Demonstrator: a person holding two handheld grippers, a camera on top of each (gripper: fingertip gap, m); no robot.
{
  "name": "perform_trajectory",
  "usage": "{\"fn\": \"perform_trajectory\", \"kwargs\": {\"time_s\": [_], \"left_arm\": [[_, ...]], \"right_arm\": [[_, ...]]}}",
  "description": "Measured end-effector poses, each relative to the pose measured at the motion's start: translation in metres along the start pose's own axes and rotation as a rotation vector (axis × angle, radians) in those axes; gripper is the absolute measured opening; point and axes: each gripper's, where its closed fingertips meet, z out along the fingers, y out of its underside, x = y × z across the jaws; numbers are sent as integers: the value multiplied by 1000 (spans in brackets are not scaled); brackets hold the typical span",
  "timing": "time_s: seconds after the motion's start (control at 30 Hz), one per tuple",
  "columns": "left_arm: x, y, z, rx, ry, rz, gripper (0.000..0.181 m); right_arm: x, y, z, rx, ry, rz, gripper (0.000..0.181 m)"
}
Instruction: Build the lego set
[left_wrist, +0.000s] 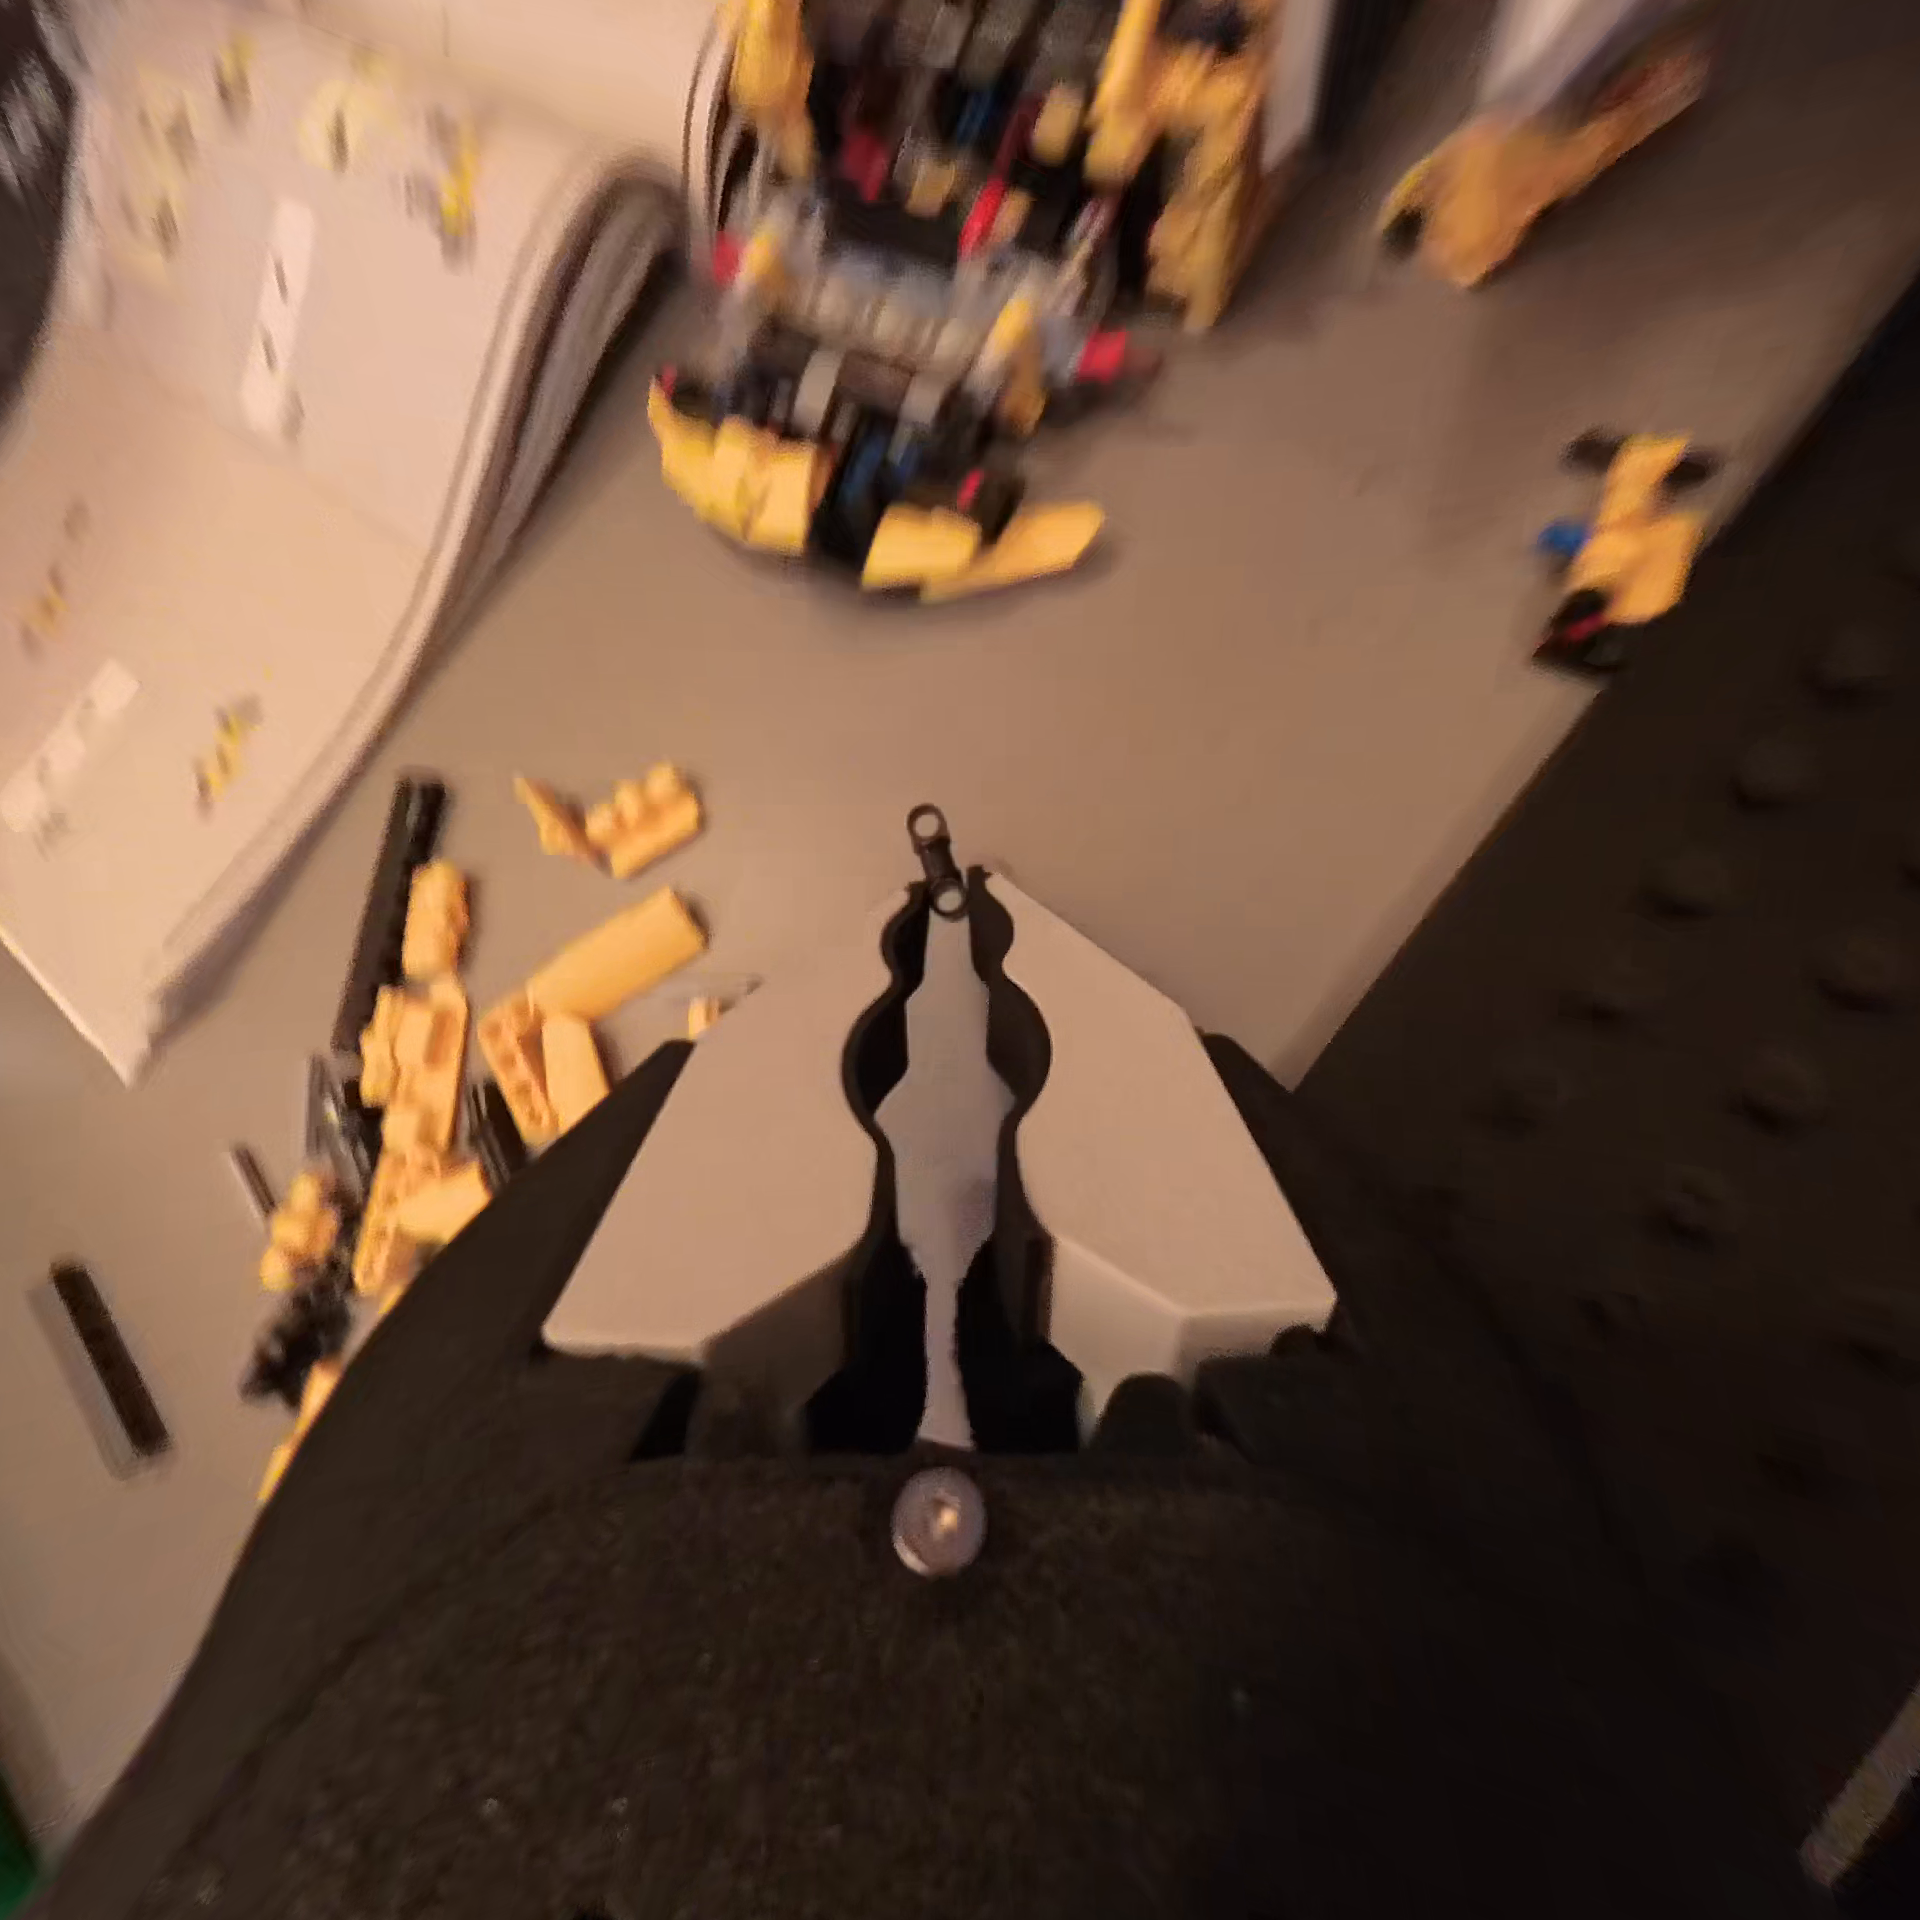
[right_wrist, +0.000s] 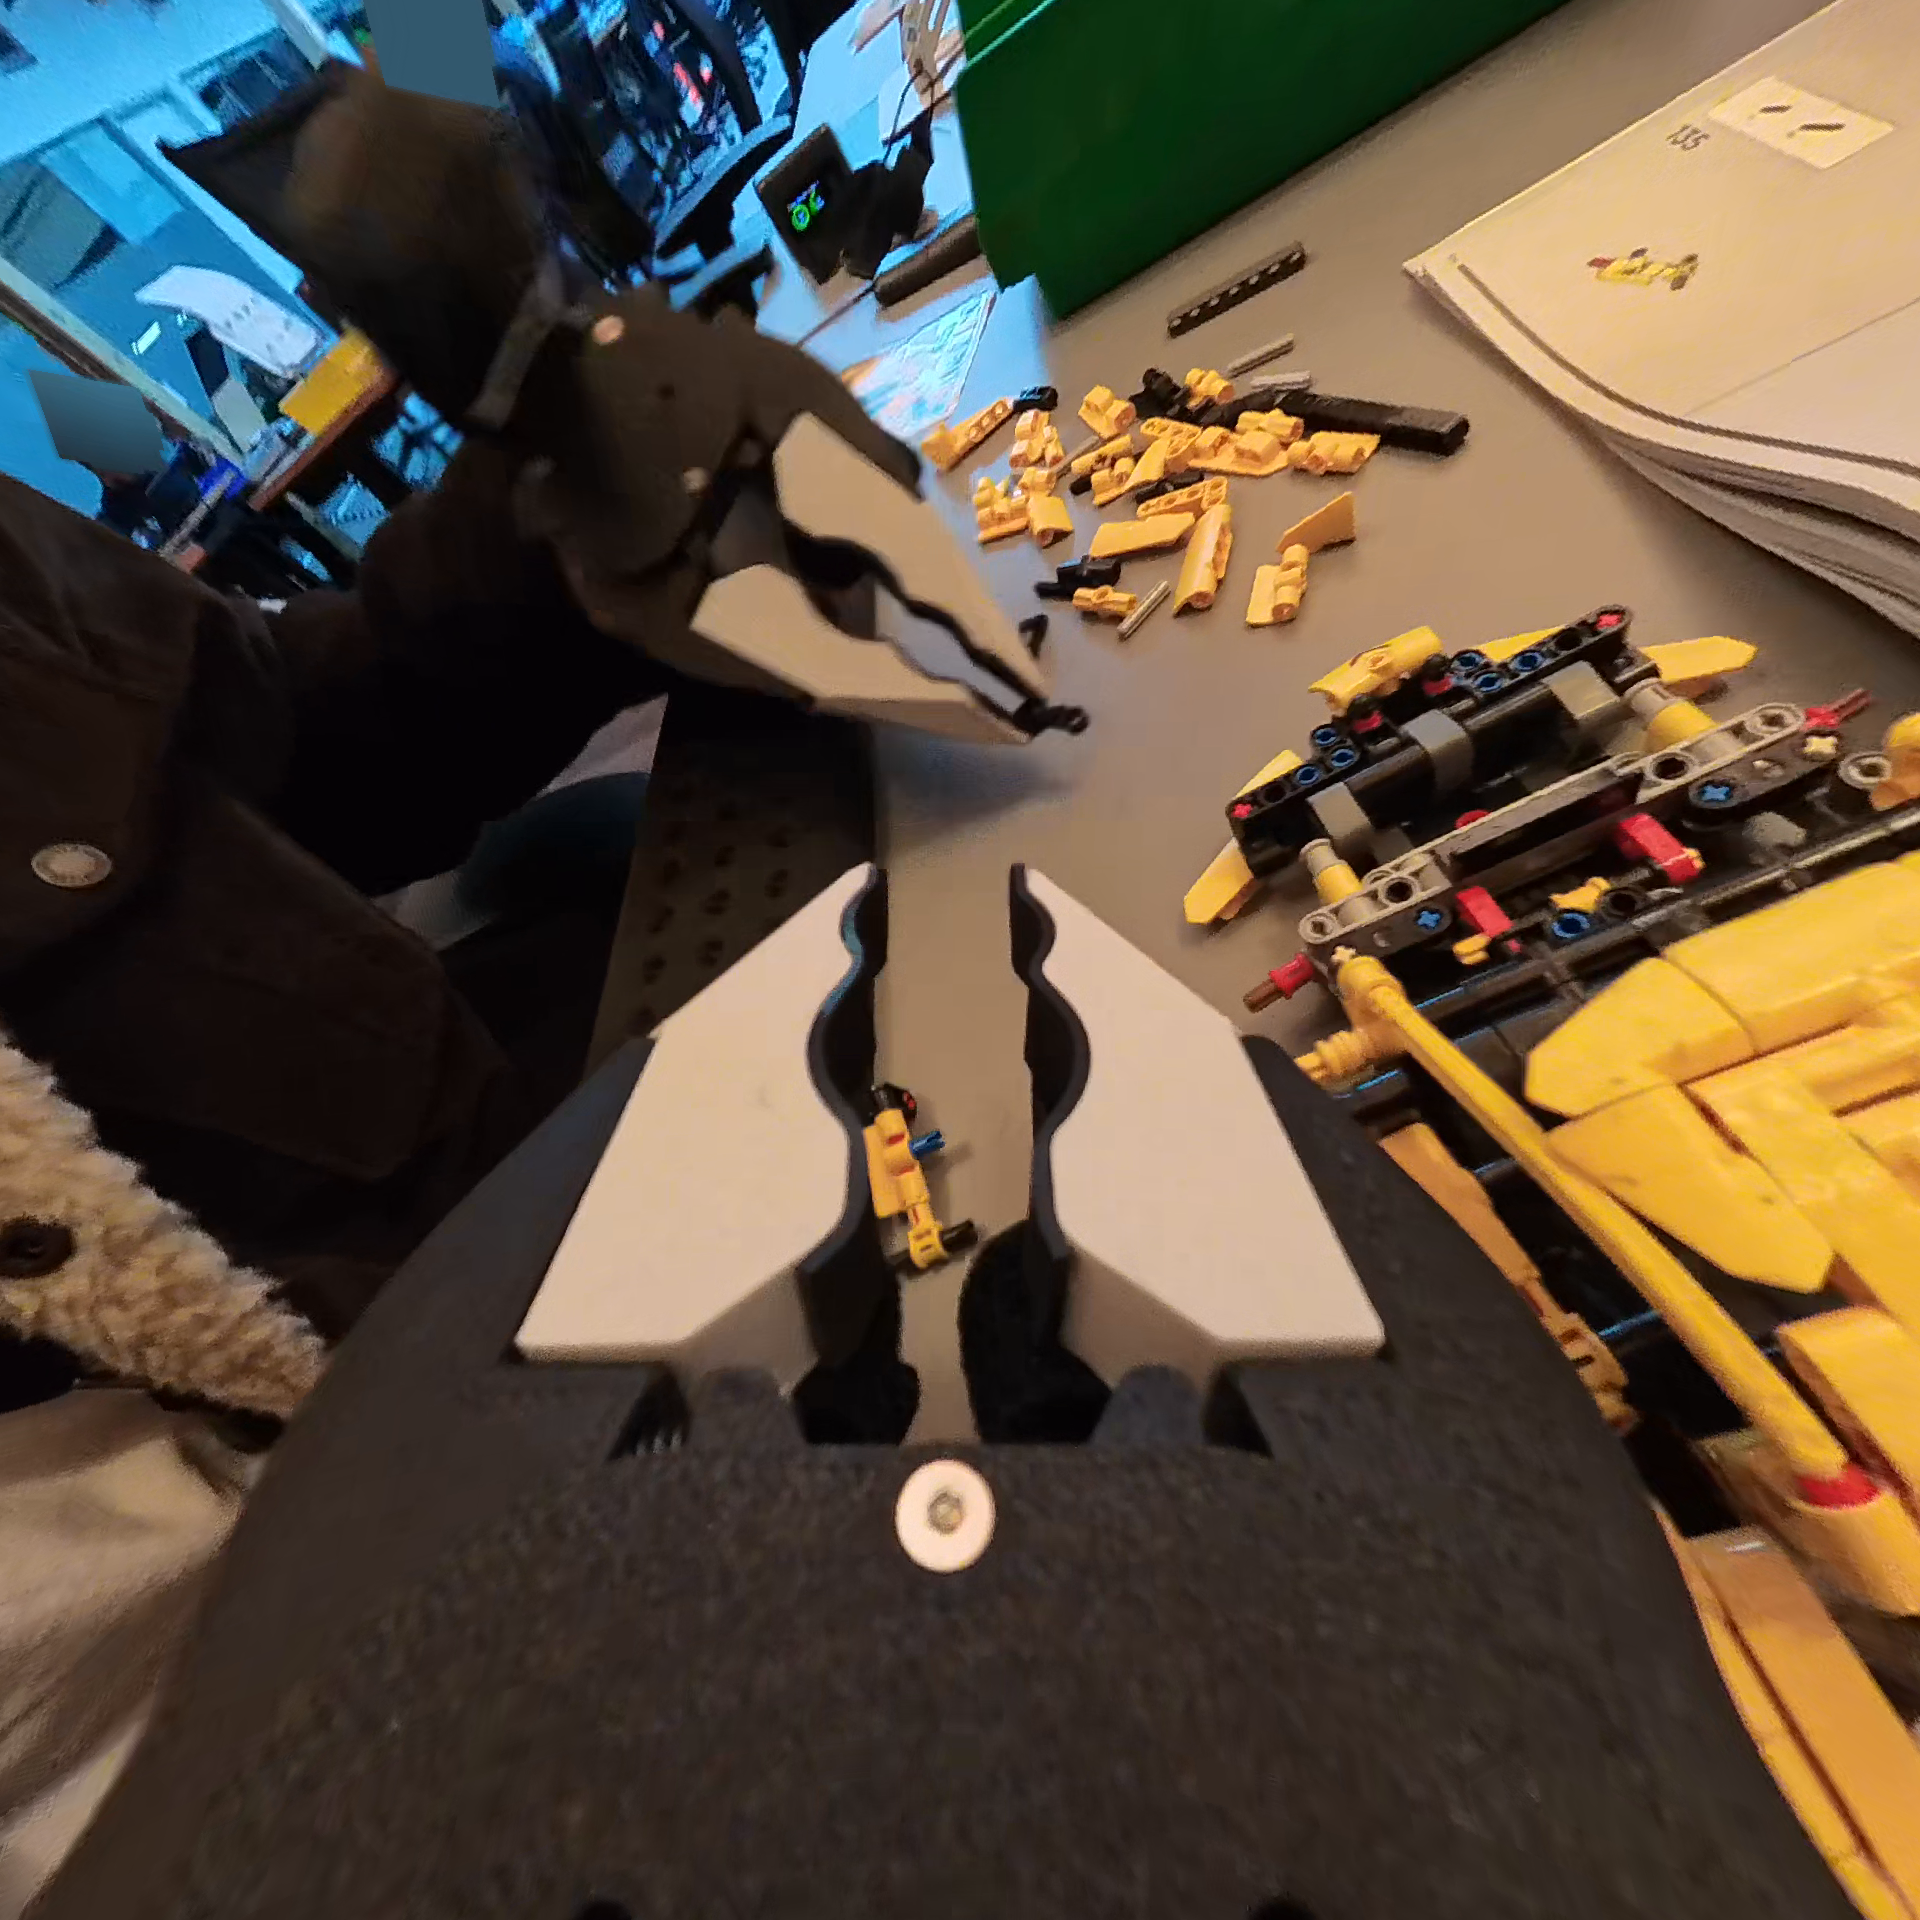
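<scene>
My left gripper (left_wrist: 945, 896) is shut on a small black connector piece (left_wrist: 928, 844) with two ring ends, pinched at the very fingertips above the grey table. The right wrist view shows the same gripper (right_wrist: 1029, 707) with the black piece (right_wrist: 1058, 717) sticking out of its tips. My right gripper (right_wrist: 948, 883) is open, with nothing between its pads. A small yellow sub-assembly (right_wrist: 904, 1174) lies on the table below the gap, untouched. The large yellow and black model (right_wrist: 1558, 883) stands to the right of it and shows blurred in the left wrist view (left_wrist: 914, 312).
A pile of loose yellow and black parts (right_wrist: 1164, 468) (left_wrist: 436, 1039) lies beside the open instruction booklet (right_wrist: 1714, 312) (left_wrist: 260, 416). A green box (right_wrist: 1195, 125) stands behind. A black perforated board (left_wrist: 1714, 1039) edges the table. A person's dark jacket (right_wrist: 208, 831) is at the left. The gap from one gripper's tips to the other's is roughly 11 cm.
</scene>
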Motion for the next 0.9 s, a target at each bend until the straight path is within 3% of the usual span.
{"fn": "perform_trajectory", "kwargs": {"time_s": [0.13, 0.23, 0.37, 0.47, 0.57, 0.63, 0.8, 0.9], "left_arm": [[23, -73, -17, 284, -126, 224, 7], [43, -105, -24, 374, -193, 385, 6], [55, -118, -25, 410, -218, 461, 7], [58, -118, -24, 418, -182, 425, 7], [68, -116, -27, 442, 61, 179, 10], [76, -119, -37, 484, 339, -69, 23], [91, -130, -68, 568, 936, -490, 26], [88, -135, -79, 599, 1146, -640, 25]], "right_arm": [[-4, -9, -2, 59, -65, 88, 28], [-14, -17, -5, 103, -151, 151, 27], [-21, -22, -12, 119, -208, 153, 7], [-23, -19, -13, 96, -192, 100, 6], [-32, -14, -14, 60, -202, -29, 6], [-41, -16, -17, 71, -229, -114, 6], [-69, -17, -25, 115, -334, -306, 6], [-84, -20, -30, 162, -380, -390, 6]]}}
